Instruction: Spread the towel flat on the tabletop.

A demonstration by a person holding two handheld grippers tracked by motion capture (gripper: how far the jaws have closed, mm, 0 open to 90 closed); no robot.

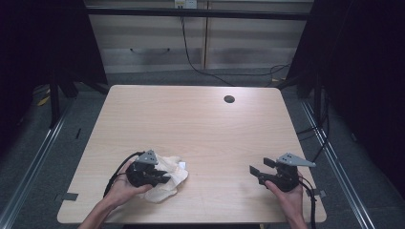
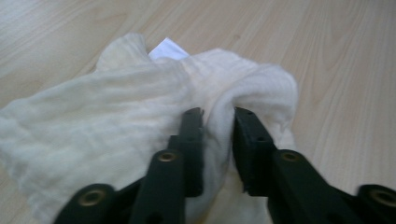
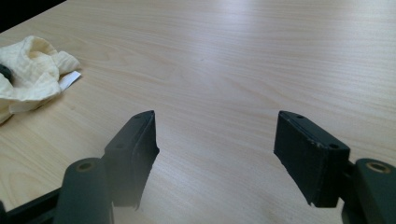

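A crumpled cream cloth [image 1: 168,182] lies on the wooden table [image 1: 200,124] at the near left, with a small white tag [image 1: 182,165] at its far edge. My left gripper [image 1: 162,179] rests on top of it. In the left gripper view the cloth [image 2: 102,121] is bunched, and the left gripper [image 2: 217,116] pinches a raised fold between its two black jaws. My right gripper [image 1: 261,168] is held at the near right, low over bare wood. In the right gripper view the right gripper [image 3: 215,126] stands wide open with nothing between its jaws, and the cloth [image 3: 28,70] lies far to the left.
A round cable hole [image 1: 229,99] sits near the table's far edge. Black cables [image 1: 191,52] run across the floor behind the table, in front of a cabinet. Dark frames and rails flank both sides of the table.
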